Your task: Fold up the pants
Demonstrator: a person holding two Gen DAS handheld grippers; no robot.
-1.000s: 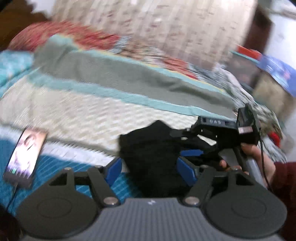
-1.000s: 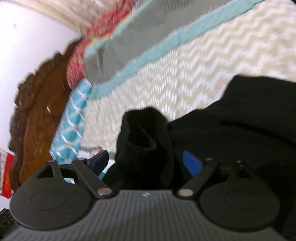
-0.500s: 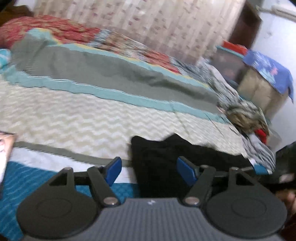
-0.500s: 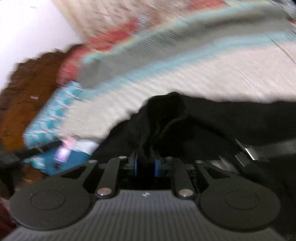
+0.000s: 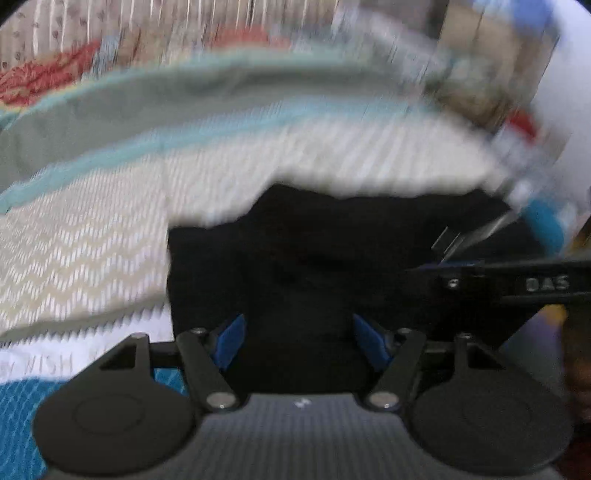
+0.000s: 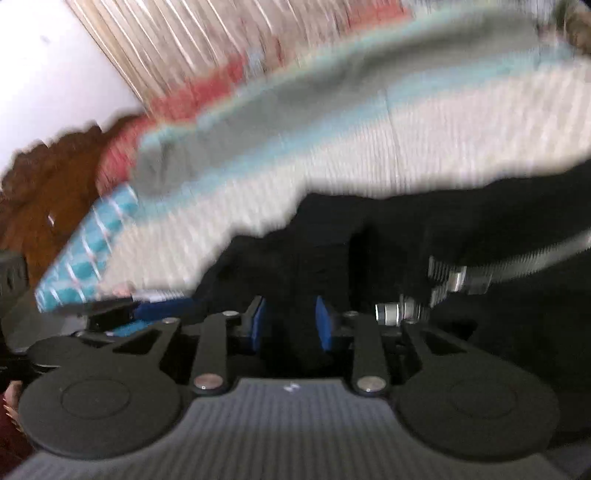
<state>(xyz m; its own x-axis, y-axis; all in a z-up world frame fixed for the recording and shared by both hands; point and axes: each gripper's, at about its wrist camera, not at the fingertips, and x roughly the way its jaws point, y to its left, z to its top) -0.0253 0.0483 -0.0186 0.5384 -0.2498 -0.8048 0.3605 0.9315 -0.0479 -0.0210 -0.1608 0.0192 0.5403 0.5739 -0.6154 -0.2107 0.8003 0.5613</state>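
Both tongs sit over black pants (image 5: 332,258) on the bedspread (image 5: 92,240): left tongs (image 5: 297,341) open, right tongs (image 6: 290,328) pinching cloth

Bedspread (image 5: 110,236): cream chevron weave, teal stripe and grey band toward its far side. Red patterned pillow (image 6: 122,155) at bedspread's head end, carved wooden headboard (image 6: 48,184) behind it. Pale curtain (image 5: 110,26) beyond bedspread; frames blurred.
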